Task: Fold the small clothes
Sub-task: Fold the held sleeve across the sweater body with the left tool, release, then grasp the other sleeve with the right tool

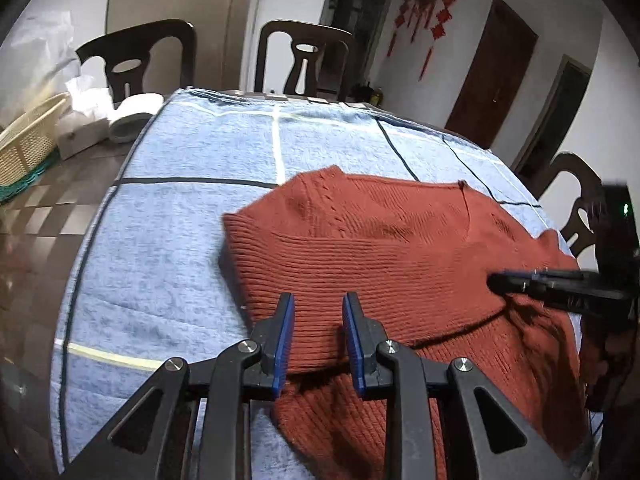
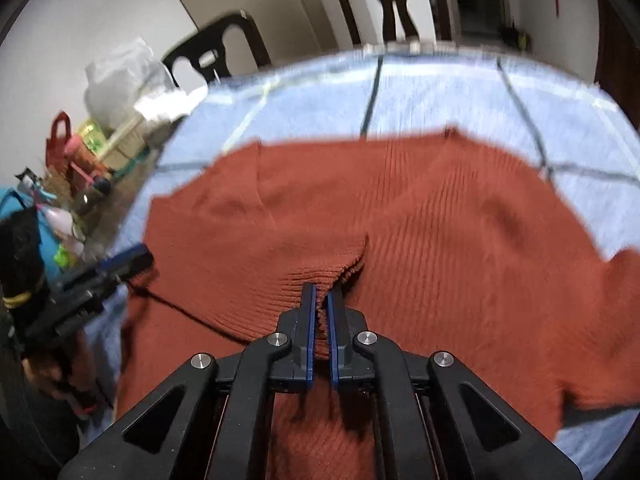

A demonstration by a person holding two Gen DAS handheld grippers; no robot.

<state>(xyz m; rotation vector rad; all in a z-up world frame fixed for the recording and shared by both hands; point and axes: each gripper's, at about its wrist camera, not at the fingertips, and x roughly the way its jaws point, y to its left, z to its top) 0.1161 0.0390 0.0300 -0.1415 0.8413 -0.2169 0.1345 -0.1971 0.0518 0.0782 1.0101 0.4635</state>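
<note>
- Left wrist view: left gripper (image 1: pixel 318 312) nearest, blue pads standing apart, nothing pinched; it hangs over the near-left edge of the red sweater (image 1: pixel 392 264), whose ribbed knit shows in the gap between the pads.
- Sweater lies partly folded on the blue towel (image 1: pixel 180 208), toward its right half; left half of the towel bare.
- Right gripper (image 1: pixel 496 280) comes in from the right side of the sweater, tips pressed together down on the knit.
- Right wrist view: right gripper (image 2: pixel 320 300) jaws clamped on a bunched ribbed fold of the sweater (image 2: pixel 440 216), cloth squeezed between the pads near the sweater's middle front.
- Sweater spreads away from this gripper on all sides; one part trails off to the right over the towel (image 2: pixel 440 92).
- Left gripper (image 2: pixel 132 258) sits at the sweater's left edge, blurred here.
- Beyond the towel's left edge: cream basket (image 1: pixel 28 140), white roll (image 1: pixel 132 116), clutter.
- Beyond the towel's far edge: dark chairs (image 1: pixel 304 60), red wall ornaments (image 1: pixel 428 12).
</note>
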